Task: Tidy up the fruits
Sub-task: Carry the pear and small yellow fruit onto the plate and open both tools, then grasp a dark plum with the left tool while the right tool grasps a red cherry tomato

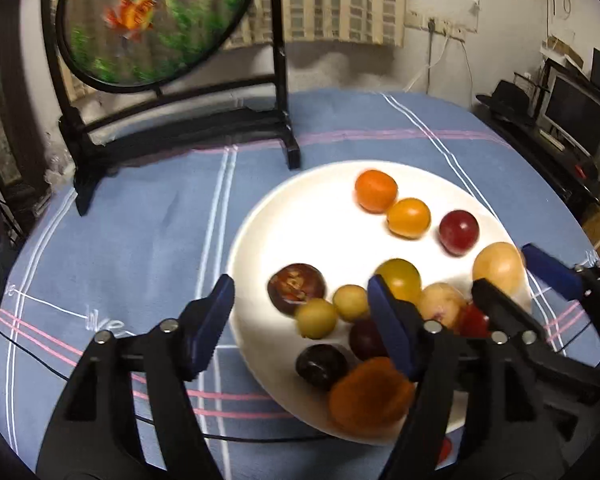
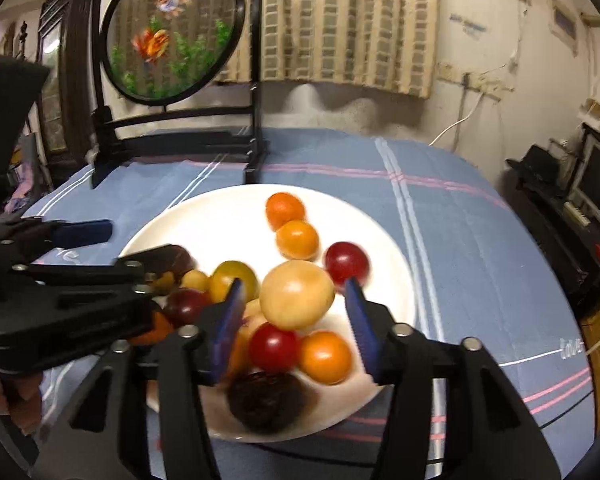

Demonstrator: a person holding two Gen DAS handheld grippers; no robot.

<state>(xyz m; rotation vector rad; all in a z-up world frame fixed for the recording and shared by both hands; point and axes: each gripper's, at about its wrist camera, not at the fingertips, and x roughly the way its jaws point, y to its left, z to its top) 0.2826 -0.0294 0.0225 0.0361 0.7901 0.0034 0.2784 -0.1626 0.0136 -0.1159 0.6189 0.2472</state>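
**newbie:** Right wrist view has the big pale yellow fruit (image 2: 297, 300) sitting dead centre between your right gripper (image 2: 296, 330) pads, jaws spread wide, nothing held. It's on the white plate (image 2: 392, 264), near side, crowded by a red fruit (image 2: 274, 347) and an orange one (image 2: 325, 356) just beside it. Go for it?

**oldhand:** Looks like that's your pick, yeah. But those two neighbours sit right below it, so come down over the top half of the pale one and close slowly, or you'll shove the cluster around. It's round and smooth, so I'd guess it rolls if one pad touches first. Centre it.

**newbie:** And the left gripper (image 1: 300, 320)?

**oldhand:** Also released and empty, hovering over the plate's left edge near the dark brown fruit (image 1: 296, 286). Your left one's frame is close to the right pads, so keep it parked or slide it out over the blue tablecloth (image 1: 140, 220) until you've lifted clear.
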